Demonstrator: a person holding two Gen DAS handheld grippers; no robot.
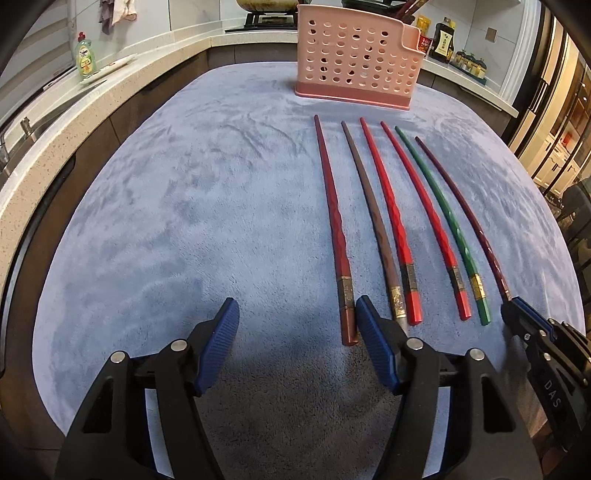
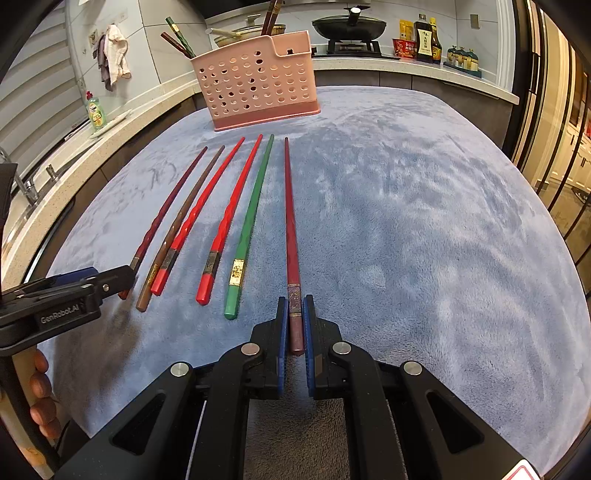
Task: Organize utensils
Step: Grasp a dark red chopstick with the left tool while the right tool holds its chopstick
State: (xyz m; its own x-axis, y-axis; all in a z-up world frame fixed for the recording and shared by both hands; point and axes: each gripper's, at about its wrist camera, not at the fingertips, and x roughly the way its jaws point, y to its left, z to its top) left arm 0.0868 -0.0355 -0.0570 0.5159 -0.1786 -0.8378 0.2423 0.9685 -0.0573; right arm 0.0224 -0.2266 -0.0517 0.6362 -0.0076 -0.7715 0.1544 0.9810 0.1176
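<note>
Gripping the maroon chopstick (image 2: 291, 236) (clearest from its own camera), right gripper (image 2: 294, 325) clenches; left gripper (image 1: 297, 321) gapes.

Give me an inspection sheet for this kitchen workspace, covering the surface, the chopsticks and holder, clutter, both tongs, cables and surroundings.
Surface: blue fleece cloth over the table, rumpled nap.
Job's things: six chopsticks on the cloth, among them a green chopstick and a dark red chopstick; pink perforated holder at the far edge already has chopsticks inside.
Clutter: nothing seen on the cloth.
Grippers: right tongs closed on the dark red chopstick's thick end; left tongs open, one finger overlapping the leftmost chopstick's end, contact unclear.
Cables: nothing seen.
Surroundings: counter with dish soap bottle, lidded wok on the stove, sauce bottles.
</note>
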